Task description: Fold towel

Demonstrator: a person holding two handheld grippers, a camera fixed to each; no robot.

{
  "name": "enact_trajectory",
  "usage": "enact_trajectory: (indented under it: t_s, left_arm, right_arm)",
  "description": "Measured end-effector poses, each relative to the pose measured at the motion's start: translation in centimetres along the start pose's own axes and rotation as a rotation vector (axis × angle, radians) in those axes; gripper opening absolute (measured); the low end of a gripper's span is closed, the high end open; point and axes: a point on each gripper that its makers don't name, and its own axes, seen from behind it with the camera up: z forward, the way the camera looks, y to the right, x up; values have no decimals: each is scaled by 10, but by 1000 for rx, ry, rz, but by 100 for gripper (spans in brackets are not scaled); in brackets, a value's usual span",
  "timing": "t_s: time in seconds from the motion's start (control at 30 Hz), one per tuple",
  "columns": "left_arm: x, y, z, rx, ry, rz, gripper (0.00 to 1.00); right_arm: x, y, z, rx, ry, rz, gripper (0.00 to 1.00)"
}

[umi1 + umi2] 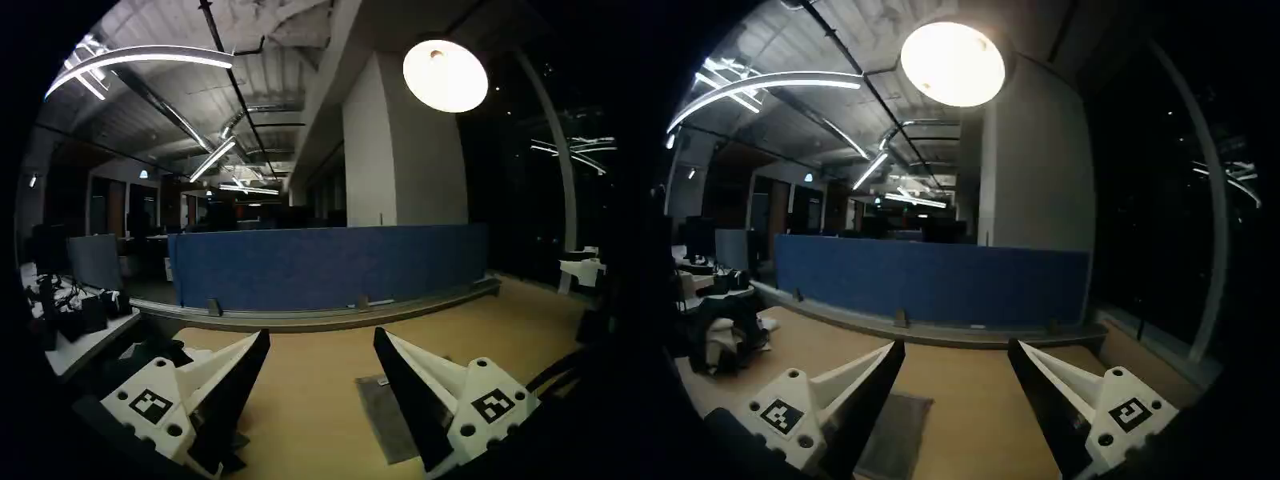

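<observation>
- left gripper (320, 332): released, jaws wide, holding nothing
- right gripper (955, 344): released too
- thin grey cloth towel (392, 416) lies flat on light wooden table (312, 392), near both

Left gripper view: one left tool (320, 332), two fingers (208, 372), one square marker (150, 406) on each, two markers total. One grey towel (392, 420) on one wooden counter (320, 400). One round lamp (446, 76) overhead. One blue partition (320, 268). One concrete column (400, 160).
Right gripper view: one right tool (956, 344), two fingers, two markers. One lamp, one partition, one towel. One dark bundle (720, 336) at counter's left side.
</observation>
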Motion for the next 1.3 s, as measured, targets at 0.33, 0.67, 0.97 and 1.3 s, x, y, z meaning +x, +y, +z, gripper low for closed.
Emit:
enact_trajectory:
  t_s: [0.33,0.67,0.97,1.3]
  left_arm:
    - [-27,50,-13,-251,-168,101,97]
    - [-43,71,-18,-323,-240,102,97]
    - [-67,78,-11,-341,-277,115,97]
    - [-127,90,1,-373,-360,129,97]
  right_arm:
    - [-25,-46,-12,220,-205,-78,100]
    - [-44,-63,-19,320,-311,-104,100]
    - [-61,-69,-17,345,-342,-117,100]
    - [-109,-77,-5,372,-394,-133,100]
